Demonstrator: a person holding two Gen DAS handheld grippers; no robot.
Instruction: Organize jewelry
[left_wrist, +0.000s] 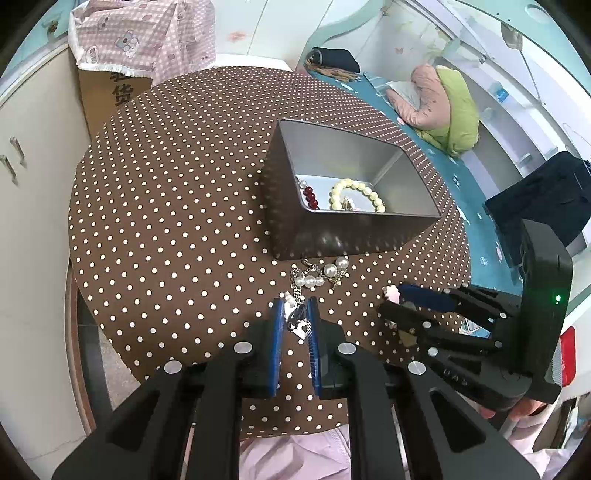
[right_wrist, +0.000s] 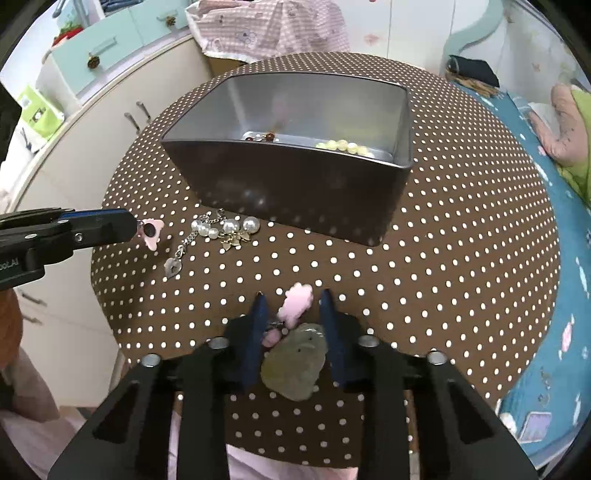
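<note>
While both grippers are working low over the round polka-dot table, a grey metal tin is sitting near the middle of it, open at the top. Inside the tin, a cream bead bracelet is lying on the floor toward the right, and a dark red bead bracelet is lying against the left wall; the two are lying apart.

Just in front of the tin, a pearl and chain bracelet is lying on the cloth, its heart charm trailing toward the table edge.

Left gripper: fingers nearly together and pinching a small dark-and-pale trinket; in the right wrist view this is showing as a pink flower-shaped charm sticking out past the fingertips, beside the chain bracelet.

Right gripper: fingers standing apart, not pressing on anything. Between them a pink fuzzy charm is lying on the cloth, with a greenish stone-like pendant just behind it, closer to the camera. Cannot tell whether these two are joined.

A teal bedspread is lying to the right of the table.
</note>
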